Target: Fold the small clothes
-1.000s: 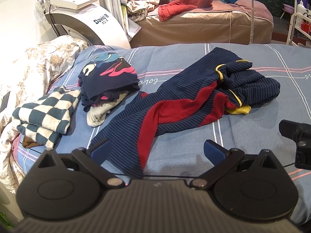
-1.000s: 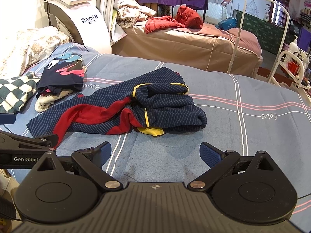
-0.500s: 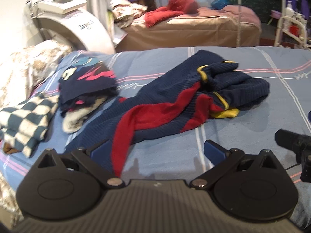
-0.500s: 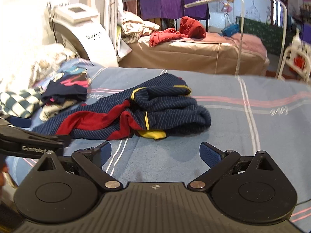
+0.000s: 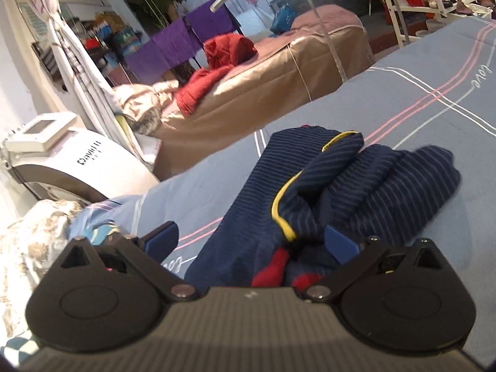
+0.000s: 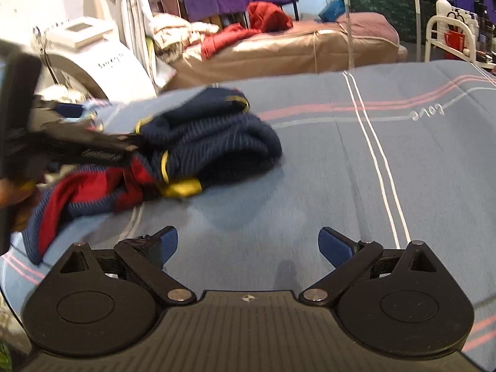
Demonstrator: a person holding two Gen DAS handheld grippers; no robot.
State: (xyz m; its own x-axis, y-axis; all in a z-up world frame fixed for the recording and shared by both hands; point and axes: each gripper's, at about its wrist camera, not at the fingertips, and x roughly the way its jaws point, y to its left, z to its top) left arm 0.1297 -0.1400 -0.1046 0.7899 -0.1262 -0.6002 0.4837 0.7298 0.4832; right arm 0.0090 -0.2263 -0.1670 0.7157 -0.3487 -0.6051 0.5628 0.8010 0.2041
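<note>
A navy striped garment (image 5: 356,186) with red panels and yellow trim lies crumpled on the blue-grey bed sheet (image 5: 434,99). My left gripper (image 5: 251,241) is open and low over the garment, its fingers astride the cloth near the yellow-trimmed edge. In the right wrist view the same garment (image 6: 210,142) lies ahead to the left, with the left gripper's body over its red part. My right gripper (image 6: 248,246) is open and empty above bare sheet (image 6: 403,170), short of the garment.
A white machine (image 6: 102,59) stands at the bed's far left. A tan-covered bed (image 6: 294,52) with red clothes (image 6: 266,18) is behind. A floral quilt (image 5: 34,235) lies at the left. A white rack (image 6: 449,37) stands at the far right.
My left gripper has moved forward and tilted, now right over the navy garment. The right gripper has shifted slightly; the garment's left part looks disturbed. Both jaws stay open.
</note>
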